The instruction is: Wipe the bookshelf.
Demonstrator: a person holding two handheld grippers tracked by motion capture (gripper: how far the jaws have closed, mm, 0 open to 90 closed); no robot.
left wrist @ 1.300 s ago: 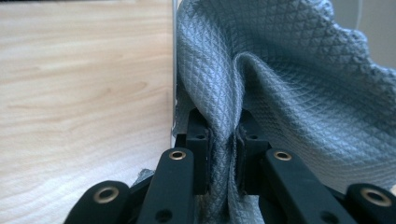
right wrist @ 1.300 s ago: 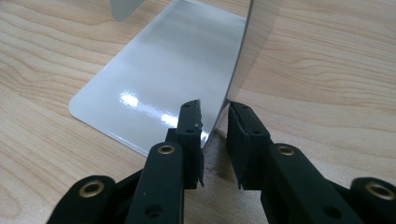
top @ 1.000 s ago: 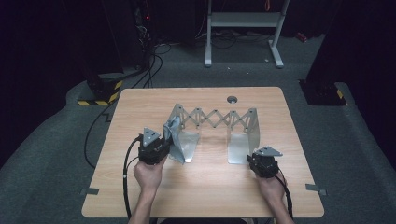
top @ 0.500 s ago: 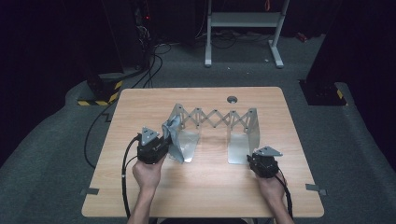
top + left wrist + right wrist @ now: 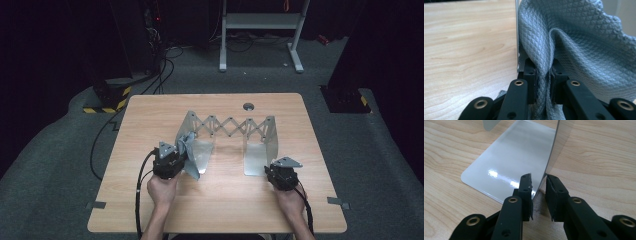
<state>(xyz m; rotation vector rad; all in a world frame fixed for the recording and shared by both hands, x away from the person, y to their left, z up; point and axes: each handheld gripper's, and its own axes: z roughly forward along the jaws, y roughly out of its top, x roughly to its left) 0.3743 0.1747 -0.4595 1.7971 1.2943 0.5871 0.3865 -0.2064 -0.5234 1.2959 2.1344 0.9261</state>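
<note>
A metal rack with a scissor lattice (image 5: pixel 230 127) between two end plates stands mid-table. Against the rack's left end plate (image 5: pixel 202 152) hangs a grey-blue quilted cloth (image 5: pixel 186 145), and my left gripper (image 5: pixel 182 157) is shut on it. In the left gripper view a fold of the cloth (image 5: pixel 574 45) is pinched between the jaws of the left gripper (image 5: pixel 544 67). My right gripper (image 5: pixel 276 168) is at the right end plate (image 5: pixel 270 135). Its jaws stand slightly apart on either side of the upright plate's (image 5: pixel 564 135) near edge, above the flat foot (image 5: pixel 511 160); the right gripper (image 5: pixel 538 178) is open.
The wooden table (image 5: pixel 150 115) has a round grommet (image 5: pixel 248 106) near its far edge. Tape tabs (image 5: pixel 95 205) mark both near corners. On the dark floor beyond stand a white frame (image 5: pixel 260 20) and cables (image 5: pixel 160 65).
My left gripper has shifted slightly with the cloth still held. The right gripper has stayed at the right plate.
</note>
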